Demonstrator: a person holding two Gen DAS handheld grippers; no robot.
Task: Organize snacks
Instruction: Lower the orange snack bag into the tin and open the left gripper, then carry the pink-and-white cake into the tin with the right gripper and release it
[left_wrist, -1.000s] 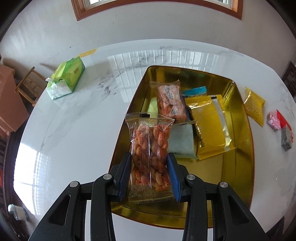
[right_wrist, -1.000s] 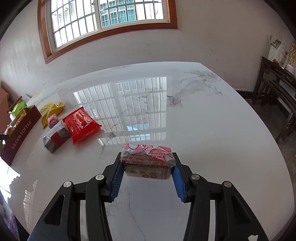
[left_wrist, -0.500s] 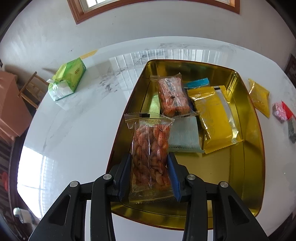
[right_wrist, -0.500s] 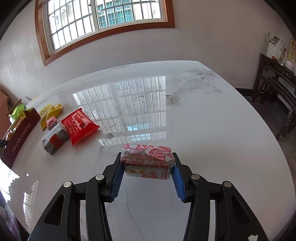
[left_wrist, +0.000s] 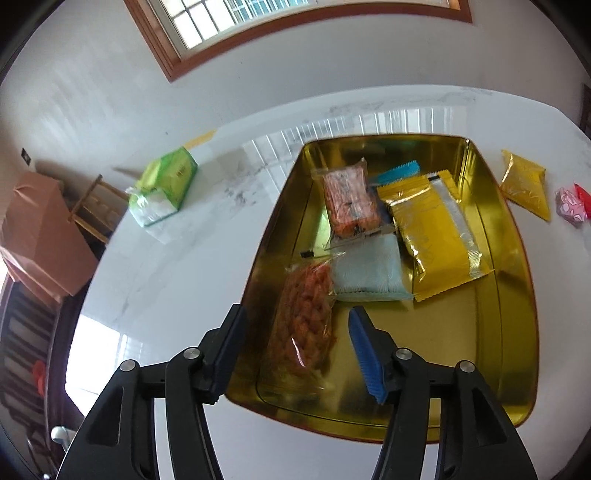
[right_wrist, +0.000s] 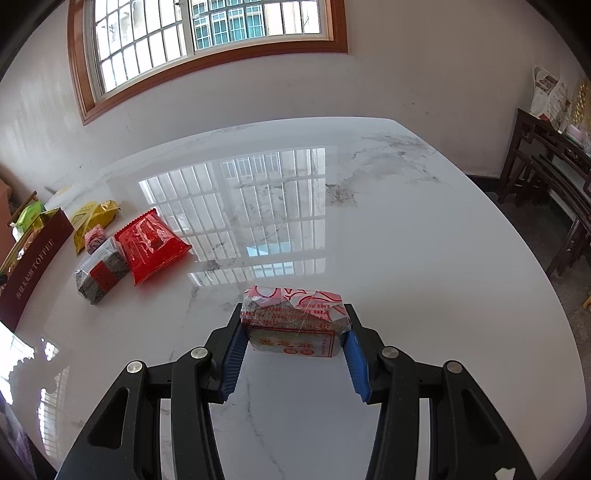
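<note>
In the left wrist view my left gripper (left_wrist: 295, 332) hangs over the near left part of the gold tin (left_wrist: 517, 332), its jaws opening. A clear bag of orange snacks (left_wrist: 306, 317) lies loose between them on the tin floor, free of both pads. Further in lie another orange snack bag (left_wrist: 349, 201), a pale blue packet (left_wrist: 369, 273), a yellow packet (left_wrist: 436, 236) and a blue wrapper (left_wrist: 399, 171). In the right wrist view my right gripper (right_wrist: 293, 345) is shut on a red-and-white wrapped snack block (right_wrist: 293, 325), held above the marble table (right_wrist: 406, 240).
Right of the tin lie a yellow pouch (left_wrist: 526, 184) and a pink sweet (left_wrist: 569, 205). A green tissue pack (left_wrist: 164, 186) sits far left. The right wrist view shows a red packet (right_wrist: 151, 243), a dark wrapped block (right_wrist: 101, 271), a yellow bag (right_wrist: 92, 218) and the tin's maroon side (right_wrist: 33, 266).
My left gripper's jaws have spread and let go of the orange snack bag, which dropped flat into the tin. The left view swung and tilted. The right gripper keeps its hold and has not moved.
</note>
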